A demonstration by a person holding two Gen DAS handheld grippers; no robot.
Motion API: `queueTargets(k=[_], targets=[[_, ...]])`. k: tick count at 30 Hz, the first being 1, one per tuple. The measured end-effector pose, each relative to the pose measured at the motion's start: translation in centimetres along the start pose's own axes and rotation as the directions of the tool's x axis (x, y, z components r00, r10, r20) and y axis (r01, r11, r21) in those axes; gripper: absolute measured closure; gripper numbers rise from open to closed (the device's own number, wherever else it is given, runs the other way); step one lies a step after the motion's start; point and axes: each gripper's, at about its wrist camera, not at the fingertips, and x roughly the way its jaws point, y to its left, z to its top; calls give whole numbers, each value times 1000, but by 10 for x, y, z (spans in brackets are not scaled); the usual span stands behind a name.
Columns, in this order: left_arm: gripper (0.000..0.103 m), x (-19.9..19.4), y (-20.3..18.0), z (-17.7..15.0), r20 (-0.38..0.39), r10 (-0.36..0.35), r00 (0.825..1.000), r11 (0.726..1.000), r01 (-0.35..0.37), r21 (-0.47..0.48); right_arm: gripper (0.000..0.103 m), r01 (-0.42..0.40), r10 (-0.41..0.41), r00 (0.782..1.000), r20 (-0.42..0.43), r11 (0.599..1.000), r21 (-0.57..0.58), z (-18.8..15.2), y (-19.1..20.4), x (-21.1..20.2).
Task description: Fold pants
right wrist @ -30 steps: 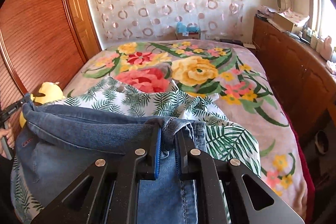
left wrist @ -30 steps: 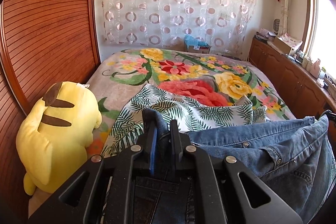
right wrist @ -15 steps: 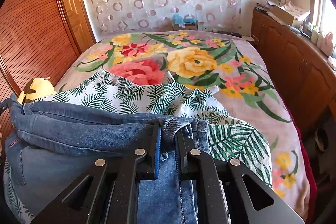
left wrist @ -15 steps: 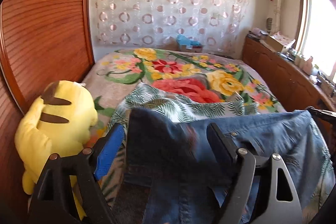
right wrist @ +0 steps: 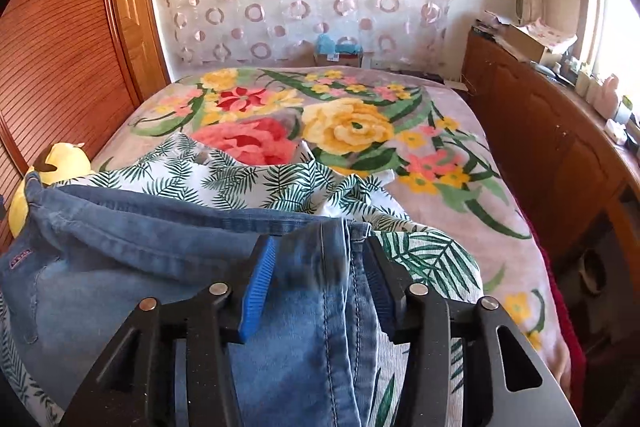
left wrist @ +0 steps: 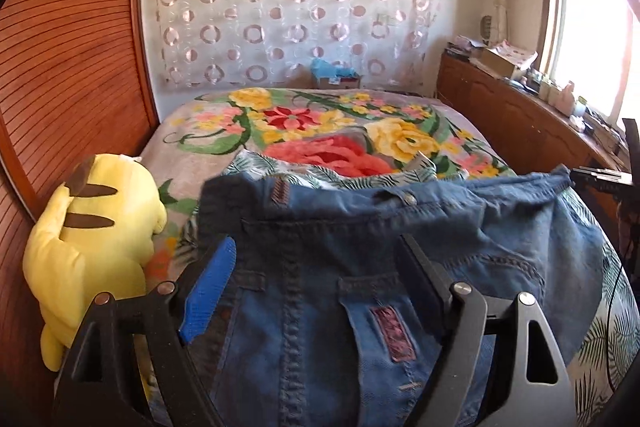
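The blue jeans [left wrist: 360,267] lie on the bed with the waistband [left wrist: 400,199] turned away from me, on top of a palm-leaf print cloth [right wrist: 280,183]. My left gripper [left wrist: 316,241] is open wide over the jeans' left waist corner; its pads stand clear of the denim lying between the fingers. At the right waist corner, my right gripper [right wrist: 320,243] has its jaws opening. A fold of the jeans [right wrist: 320,287] sits loose between its blue pad [right wrist: 258,291] and the other finger.
A yellow plush toy [left wrist: 92,235] leans against the wooden slatted wall [left wrist: 60,67] at the bed's left edge. The floral blanket [right wrist: 348,127] stretches ahead to the curtain. A wooden cabinet [right wrist: 540,131] with small items on top runs along the right.
The left gripper let go of the waistband, spread wide and shifted sideways. The right gripper, shut on the denim until half a second ago, now has its jaws apart. The jeans have sunk onto the bed.
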Motion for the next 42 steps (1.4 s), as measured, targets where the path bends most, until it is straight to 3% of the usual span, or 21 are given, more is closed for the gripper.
queueTargets(k=[5,12,17,21,26,36,42], targets=[[21,1,-9,-8,-25,-19,1000,1000,19,13,52,-66,64,998,-29,995,-69,-7,12,2],[21,-2,-18,-20,-48,-29,998,999,30,28,51,55,-61,997,-38,989,-138,5,14,27],[21,-4,-22,-23,-57,-23,998,999,25,30,50,71,-89,988,-124,987,-143,18,11,70],[21,-8,-24,-26,-59,-21,998,999,23,35,50,73,-79,991,-112,996,-58,32,5,80],[21,-17,-25,-33,-61,-22,998,999,24,29,50,67,-69,995,-73,997,-39,24,12,57],[21,-38,-26,-45,-49,-19,999,1000,20,21,50,-37,36,996,-80,999,-6,-53,-11,-23],[21,-43,-26,-48,-47,-16,999,1000,16,8,50,-55,61,993,-99,997,58,-73,-32,-32]])
